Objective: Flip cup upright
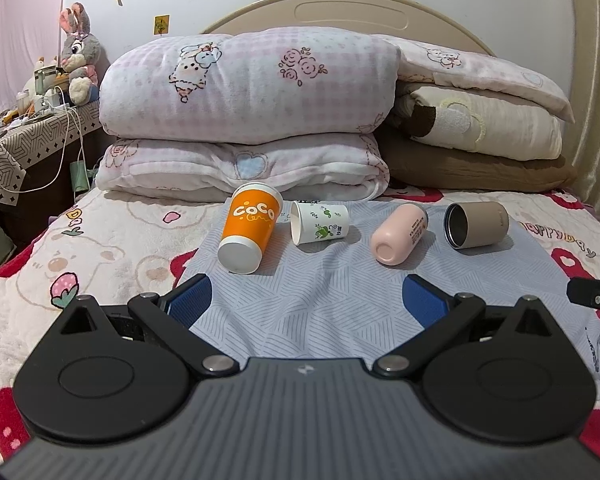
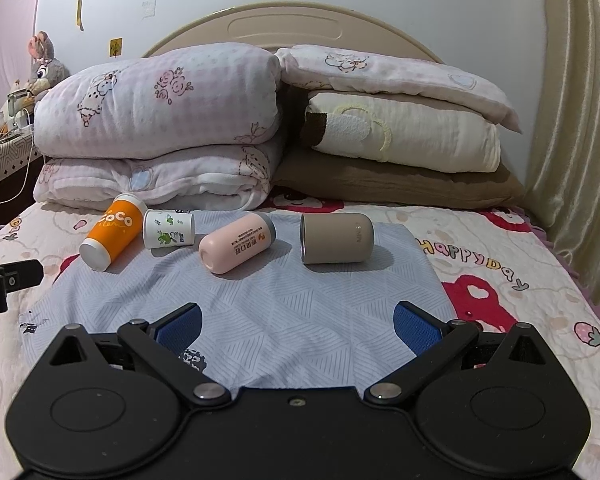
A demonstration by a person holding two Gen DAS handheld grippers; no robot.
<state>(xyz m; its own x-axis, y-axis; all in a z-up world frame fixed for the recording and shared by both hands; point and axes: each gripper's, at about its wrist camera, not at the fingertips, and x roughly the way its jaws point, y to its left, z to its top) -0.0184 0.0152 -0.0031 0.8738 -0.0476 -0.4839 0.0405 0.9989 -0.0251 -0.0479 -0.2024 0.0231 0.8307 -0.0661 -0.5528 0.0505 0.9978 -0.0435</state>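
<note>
Four cups lie tipped on a bed cloth (image 1: pixel 300 312): orange (image 1: pixel 249 232), white (image 1: pixel 320 223), pink (image 1: pixel 398 234), tan (image 1: pixel 476 225). L tongs (image 1: pixel 306 300) & R tongs (image 2: pixel 298 326) both spread wide, holding nothing.

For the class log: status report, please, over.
Both tongs, left and right, open, empty. Orange Coco cup, leaf-print paper cup, pink cup, taupe cup all lying down. Nothing blocking.

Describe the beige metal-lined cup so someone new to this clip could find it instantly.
On the bed, a pale blue cloth lies before the stacked quilts, with four cups on their sides in a row. The beige cup is at the right end, beside the pink cup. It alone is plain taupe with a dark metal rim.
</note>
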